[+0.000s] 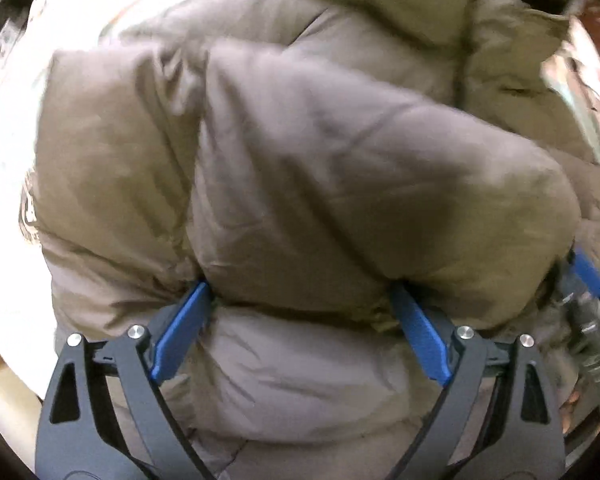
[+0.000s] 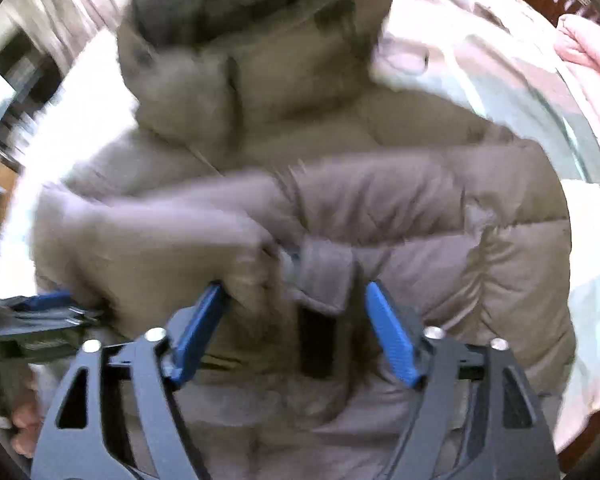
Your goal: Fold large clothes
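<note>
Two tongs, both yours, hang over one puffy brown jacket [image 1: 300, 160] that lies spread on a pale bed sheet [image 1: 12, 160], its hood [image 2: 252, 12] toward 12 o'clock in the right wrist view.

Left tongs [image 1: 300, 300]: jaws stand wide apart, blue pads [image 1: 180, 332] pushed into the padding at either side of a fat sleeve roll. Nothing is pinched; the pads straddle the bulge rather than clamp it. You point them straight down onto the garment, wrist above the cloth.

Right tongs [image 2: 296, 300]: jaws parted too, pads [image 2: 392, 336] either side of the sleeve cuff [image 2: 320, 276], which sits between them at about 12 o'clock from the tips. No squeeze shows on the cuff, so I read this as not gripping. You aim steeply down, tilted slightly off vertical.

The left tongs also show at 9 o'clock in the right wrist view, just beside the right pair; your fingers [image 2: 20, 420] show below them at 8 o'clock.

Judgement: both sleeves appear laid across the chest, so the sleeve fold looks done. Wide jaws suit thick padding, which springs back; the downward pose probably serves to press the bulk flat. A pink cloth [image 2: 592, 56] lies at 2 o'clock, well apart. Blur limits detail.
</note>
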A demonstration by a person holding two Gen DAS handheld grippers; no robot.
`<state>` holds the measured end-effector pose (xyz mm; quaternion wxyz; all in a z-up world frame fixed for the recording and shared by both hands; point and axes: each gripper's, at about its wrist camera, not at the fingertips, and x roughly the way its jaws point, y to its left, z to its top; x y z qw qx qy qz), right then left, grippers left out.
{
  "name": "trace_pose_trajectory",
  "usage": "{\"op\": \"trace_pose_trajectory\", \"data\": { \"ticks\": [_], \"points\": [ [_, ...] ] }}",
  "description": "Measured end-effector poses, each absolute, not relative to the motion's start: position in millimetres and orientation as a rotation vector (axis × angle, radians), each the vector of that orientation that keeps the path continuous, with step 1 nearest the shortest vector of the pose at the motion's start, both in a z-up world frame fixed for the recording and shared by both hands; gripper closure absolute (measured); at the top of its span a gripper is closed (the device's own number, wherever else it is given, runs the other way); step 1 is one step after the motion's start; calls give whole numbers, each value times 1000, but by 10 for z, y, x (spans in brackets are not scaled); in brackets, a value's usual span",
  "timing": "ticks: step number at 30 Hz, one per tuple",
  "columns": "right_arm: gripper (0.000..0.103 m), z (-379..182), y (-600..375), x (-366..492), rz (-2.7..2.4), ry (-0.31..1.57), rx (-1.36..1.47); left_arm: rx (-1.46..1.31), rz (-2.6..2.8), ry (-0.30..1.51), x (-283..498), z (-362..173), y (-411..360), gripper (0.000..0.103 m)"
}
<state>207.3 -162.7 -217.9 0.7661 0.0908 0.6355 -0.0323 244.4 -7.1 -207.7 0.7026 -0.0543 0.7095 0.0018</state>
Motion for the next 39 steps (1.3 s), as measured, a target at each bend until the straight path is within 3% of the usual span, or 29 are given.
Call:
{"op": "trace_pose_trajectory", "data": {
  "ticks": [3,5,7,8,13,20,25,29,30,31,32,35,39],
  "points": [
    [24,-2175,-1820,2103,-61,1387,414,-303,-7,1575,2462,-1916,0,10],
    [23,-1893,-1897,2177,-29,1292,449,-395,-68,1546,2463,-1716,19,10],
    [9,-1641,-1973,2264,-51,1213,416,-424,-77,1532,2433,-1588,35,9],
    [6,-1540,-1999,2293,-66,1191,399,-436,-65,1528,2405,-1549,61,7],
    [6,-1218,-2224,2734,-193,1083,120,-573,-30,1540,1943,-1662,205,6],
    [6,-952,-2091,4384,-275,967,-48,-495,43,1586,1857,-1945,526,6],
    [6,-1293,-1802,5123,-252,1093,-173,-507,25,1636,1960,-2100,424,6],
    [2,-1813,-1506,5293,-340,1177,-466,-446,29,1626,1979,-2122,450,6],
    [20,-1936,-1503,5270,-354,1205,-464,-445,35,1631,1992,-2156,431,6],
    [72,-1951,-1530,5187,-361,1201,-436,-453,39,1637,1996,-2172,447,6],
    [89,-1923,-1533,5099,-372,1177,-412,-473,43,1646,2000,-2199,478,6],
    [94,-1763,-1430,4846,-307,1085,-424,-509,60,1651,1980,-2195,611,6],
    [96,-1151,-1509,4015,-175,922,-277,-543,95,1631,1966,-2154,711,6]
  ]
}}
